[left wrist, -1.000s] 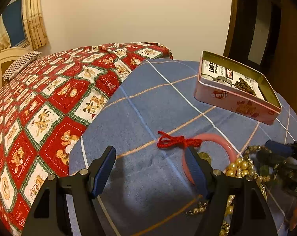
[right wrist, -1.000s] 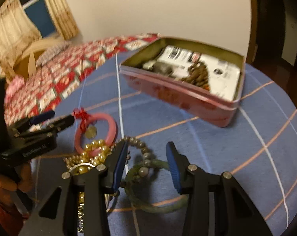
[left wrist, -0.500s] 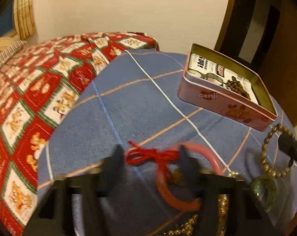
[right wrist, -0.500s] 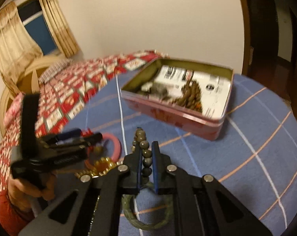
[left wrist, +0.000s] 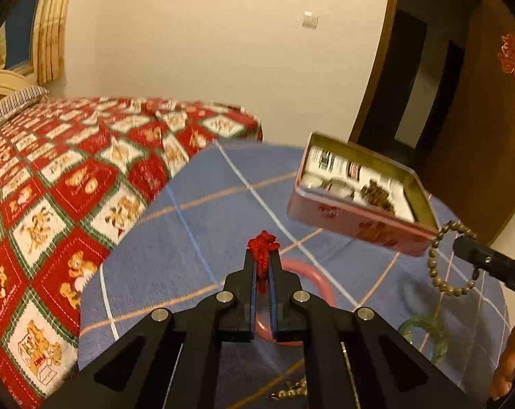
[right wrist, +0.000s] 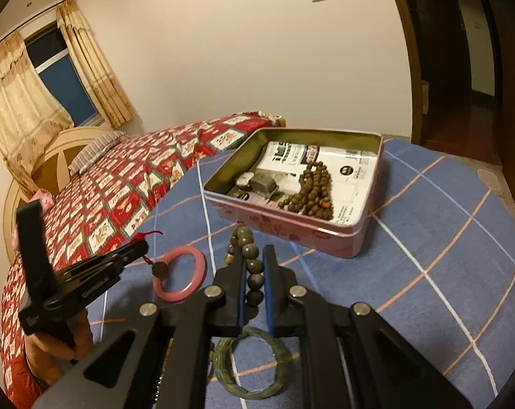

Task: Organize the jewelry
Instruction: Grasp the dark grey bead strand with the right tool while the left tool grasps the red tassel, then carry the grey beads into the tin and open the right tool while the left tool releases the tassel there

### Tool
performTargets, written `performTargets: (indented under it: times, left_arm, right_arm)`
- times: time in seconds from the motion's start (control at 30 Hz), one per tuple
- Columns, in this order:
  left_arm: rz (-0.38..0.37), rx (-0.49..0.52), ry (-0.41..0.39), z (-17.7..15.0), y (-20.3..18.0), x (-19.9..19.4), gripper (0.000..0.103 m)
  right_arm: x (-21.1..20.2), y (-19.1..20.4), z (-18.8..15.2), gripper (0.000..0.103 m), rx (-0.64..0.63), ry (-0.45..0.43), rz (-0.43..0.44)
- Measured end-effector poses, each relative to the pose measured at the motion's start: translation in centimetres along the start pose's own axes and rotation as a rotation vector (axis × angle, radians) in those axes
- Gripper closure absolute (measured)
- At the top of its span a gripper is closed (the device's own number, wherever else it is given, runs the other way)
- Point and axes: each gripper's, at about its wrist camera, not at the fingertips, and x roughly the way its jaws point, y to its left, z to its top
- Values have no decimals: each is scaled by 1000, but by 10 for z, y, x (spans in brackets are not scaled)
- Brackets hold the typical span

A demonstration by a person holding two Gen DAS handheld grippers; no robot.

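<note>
My left gripper (left wrist: 262, 257) has its jaws closing tight on the red cord knot (left wrist: 262, 243) tied to a pink bangle (left wrist: 320, 284). In the right wrist view the bangle (right wrist: 179, 276) and a small pendant dangle from the cord just below the left gripper (right wrist: 139, 247); whether the bangle is off the cloth I cannot tell. My right gripper (right wrist: 254, 254) is shut on a dark bead bracelet (right wrist: 248, 243), lifted above the cloth. The bracelet (left wrist: 439, 262) hangs from the right gripper (left wrist: 462, 243) in front of the open pink tin (right wrist: 291, 230).
The tin (left wrist: 359, 226) holds printed packets and brown beads (right wrist: 312, 191). A green bangle (right wrist: 250, 364) lies on the blue checked cloth under my right gripper. Gold beads (left wrist: 291, 392) lie near the bottom edge. A red patterned bedspread (left wrist: 52, 187) lies to the left.
The left jaws went from wide open to shut on the red cord and rose. The right jaws shut on the bead bracelet and lifted it off the cloth.
</note>
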Motion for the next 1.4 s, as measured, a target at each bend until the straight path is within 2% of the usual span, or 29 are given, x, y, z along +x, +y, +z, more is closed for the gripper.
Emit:
performTargets:
  times: [0.13, 0.27, 0.43, 0.9, 1.4]
  left_arm:
    - [-34, -18, -56, 7, -1, -14, 98]
    - [-77, 10, -105, 16, -16, -27, 98]
    - [-132, 51, -123, 25, -40, -28, 98]
    - [-179, 92, -144, 57, -78, 9, 98]
    - [-161, 83, -95, 86, -95, 71, 98]
  right_arm:
    - [-3, -3, 2, 90, 12, -15, -5]
    - [-8, -7, 7, 90, 28, -34, 10]
    - [-14, -12, 15, 90, 42, -66, -3]
    - [0, -27, 49, 90, 89, -130, -29]
    - [51, -47, 75, 90, 115, -91, -68]
